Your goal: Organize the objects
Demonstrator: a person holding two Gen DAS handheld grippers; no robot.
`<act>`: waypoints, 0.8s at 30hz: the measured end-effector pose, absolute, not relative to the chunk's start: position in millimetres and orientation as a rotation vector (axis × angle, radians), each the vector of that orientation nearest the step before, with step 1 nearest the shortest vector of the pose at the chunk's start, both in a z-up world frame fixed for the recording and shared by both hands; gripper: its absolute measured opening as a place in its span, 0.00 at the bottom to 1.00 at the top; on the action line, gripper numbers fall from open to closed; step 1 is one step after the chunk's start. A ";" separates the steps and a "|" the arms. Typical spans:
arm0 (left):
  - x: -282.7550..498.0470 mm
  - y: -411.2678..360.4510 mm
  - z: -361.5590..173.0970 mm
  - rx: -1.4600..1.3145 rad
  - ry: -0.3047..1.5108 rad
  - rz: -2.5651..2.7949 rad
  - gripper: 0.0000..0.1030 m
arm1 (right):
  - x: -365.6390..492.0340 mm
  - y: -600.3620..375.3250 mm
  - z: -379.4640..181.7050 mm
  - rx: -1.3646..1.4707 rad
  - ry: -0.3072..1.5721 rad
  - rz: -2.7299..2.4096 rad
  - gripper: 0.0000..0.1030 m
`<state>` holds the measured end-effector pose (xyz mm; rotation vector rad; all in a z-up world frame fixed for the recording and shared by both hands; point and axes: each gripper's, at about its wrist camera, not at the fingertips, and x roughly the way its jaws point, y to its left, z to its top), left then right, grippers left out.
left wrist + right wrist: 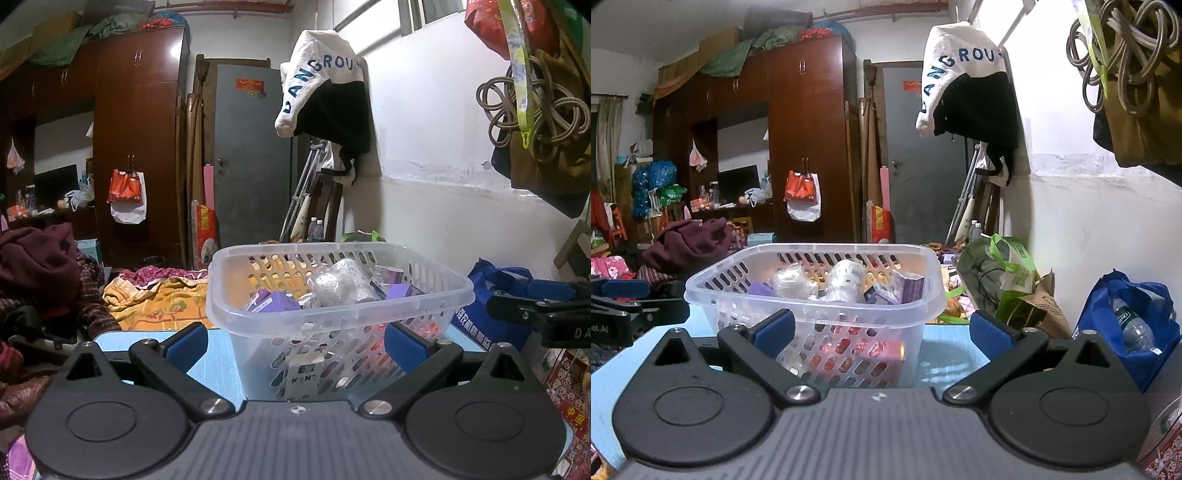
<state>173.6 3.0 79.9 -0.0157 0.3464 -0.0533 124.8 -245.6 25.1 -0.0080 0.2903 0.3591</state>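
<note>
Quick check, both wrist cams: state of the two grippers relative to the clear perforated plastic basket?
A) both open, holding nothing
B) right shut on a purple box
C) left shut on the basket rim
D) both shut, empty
A: the left gripper and right gripper both show blue pads spread wide with nothing between them, and the clear perforated plastic basket sits ungrasped on the light blue table.
</note>
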 end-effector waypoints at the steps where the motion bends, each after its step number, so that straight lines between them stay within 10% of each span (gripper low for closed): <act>1: 173.6 2.7 79.7 -0.016 0.346 -0.053 0.99 | 124.3 -245.9 24.7 -0.007 0.286 0.361 1.00; 24: 173.8 -4.0 77.8 -0.024 0.348 -0.065 0.99 | 123.0 -247.1 23.4 0.017 0.294 0.375 1.00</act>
